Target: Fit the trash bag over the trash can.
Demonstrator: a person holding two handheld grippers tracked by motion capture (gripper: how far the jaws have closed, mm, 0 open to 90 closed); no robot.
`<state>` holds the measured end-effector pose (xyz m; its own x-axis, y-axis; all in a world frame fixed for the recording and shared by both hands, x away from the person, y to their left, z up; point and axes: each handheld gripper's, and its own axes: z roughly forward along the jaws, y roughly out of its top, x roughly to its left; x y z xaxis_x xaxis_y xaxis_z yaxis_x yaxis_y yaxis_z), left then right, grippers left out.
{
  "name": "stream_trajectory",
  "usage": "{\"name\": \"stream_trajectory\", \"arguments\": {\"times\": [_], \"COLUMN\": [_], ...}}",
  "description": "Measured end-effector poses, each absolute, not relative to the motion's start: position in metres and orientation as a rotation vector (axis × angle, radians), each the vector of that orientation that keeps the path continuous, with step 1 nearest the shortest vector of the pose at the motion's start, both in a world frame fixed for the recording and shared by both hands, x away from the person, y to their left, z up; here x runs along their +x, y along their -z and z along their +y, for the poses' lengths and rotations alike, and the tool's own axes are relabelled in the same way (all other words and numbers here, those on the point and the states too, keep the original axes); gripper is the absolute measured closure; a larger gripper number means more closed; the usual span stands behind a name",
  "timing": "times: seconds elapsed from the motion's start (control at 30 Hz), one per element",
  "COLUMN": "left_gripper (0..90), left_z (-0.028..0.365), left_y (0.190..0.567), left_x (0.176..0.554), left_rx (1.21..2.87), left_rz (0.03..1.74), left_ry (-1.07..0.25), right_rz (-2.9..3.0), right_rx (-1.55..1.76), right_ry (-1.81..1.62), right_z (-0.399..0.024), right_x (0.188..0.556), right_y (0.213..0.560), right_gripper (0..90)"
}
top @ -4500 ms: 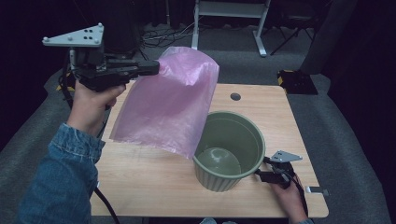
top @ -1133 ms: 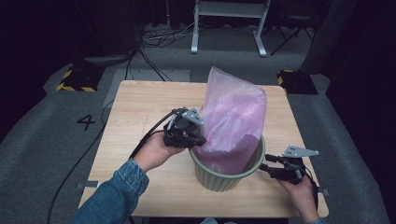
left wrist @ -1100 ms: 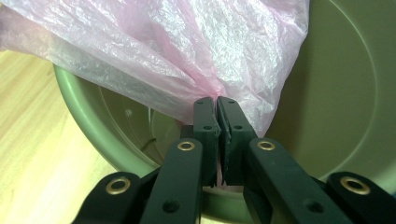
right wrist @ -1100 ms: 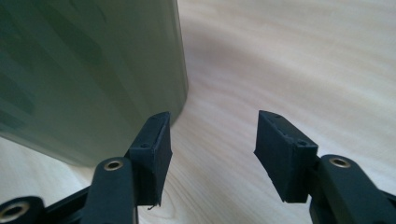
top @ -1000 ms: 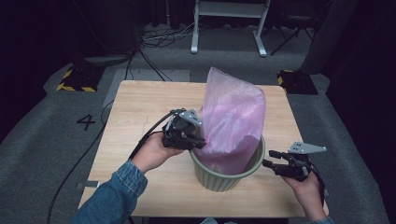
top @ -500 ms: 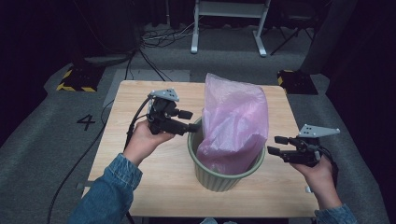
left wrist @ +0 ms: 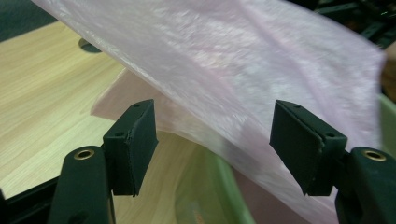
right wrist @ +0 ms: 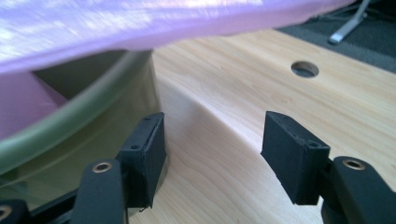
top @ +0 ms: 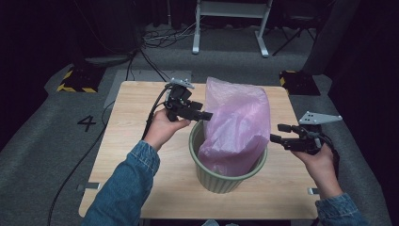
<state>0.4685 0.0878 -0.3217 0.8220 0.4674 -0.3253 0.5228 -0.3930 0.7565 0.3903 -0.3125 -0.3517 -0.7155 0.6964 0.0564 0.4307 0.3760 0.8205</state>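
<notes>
bin point(top: 221, 176): green ribbed plastic bin, upright on the near half of the table, between the two hands
bag point(top: 237, 125): pink see-through plastic bag, lower part sits inside the bin, upper part puffs up above the rim, leans toward the far side
right gripper point(top: 276, 139): held level off the bin's right side, tips point at the bag, just short of it in the high view; jaws wide apart, nothing between them; right gripper view shows bin wall at left, bag overhead, bare wood ahead
right hand point(top: 322, 160): grips the tool from below, denim cuff at bottom edge
left gripper point(top: 207, 115): at the bin's far-left rim, tips right at the bag's side; jaws have just been opening, now wide; in the left gripper view point(left wrist: 215, 140) the bag film runs beyond the gap, pads don't press it
left hand point(top: 162, 127): around the tool body, denim sleeve runs in from bottom left
table point(top: 136, 108): light wood, round hole near far right corner
cable point(top: 94, 155): black, runs from left tool off the table's left edge to the floor
floor point(top: 51, 141): grey carpet, white "4" marked left of the table
stand point(top: 230, 19): white metal frame legs, far behind the table
</notes>
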Motion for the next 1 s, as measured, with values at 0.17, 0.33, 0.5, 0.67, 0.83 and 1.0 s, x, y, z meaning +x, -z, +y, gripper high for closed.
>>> {"name": "stream_trajectory", "arguments": {"times": [0.17,0.33,0.5,0.67,0.83,1.0], "left_gripper": [58.4,70.6,86.2,88.7,88.9,88.9], "left_z": [0.078,0.077,0.081,0.088,0.093,0.096], "left_y": [0.323,0.319,0.312,0.305,0.298,0.292], "left_x": [0.466,0.461,0.451,0.438,0.426,0.412], "left_rx": [2.098,2.112,2.088,2.044,2.017,2.012], "left_rz": [0.695,0.691,0.651,0.598,0.543,0.483], "left_ry": [0.038,-0.047,-0.125,-0.162,-0.191,-0.201], "right_rz": [2.343,2.331,2.298,2.276,2.267,2.26], "right_rx": [0.984,0.979,0.968,0.937,0.89,0.861], "right_ry": [-1.238,-1.257,-1.261,-1.297,-1.366,-1.395], "right_z": [-0.309,-0.308,-0.308,-0.306,-0.299,-0.292], "right_x": [0.392,0.393,0.391,0.386,0.383,0.38], "right_y": [0.352,0.347,0.337,0.323,0.309,0.299], "right_gripper": [40.1,40.1,40.3,40.3,40.0,39.3]}}
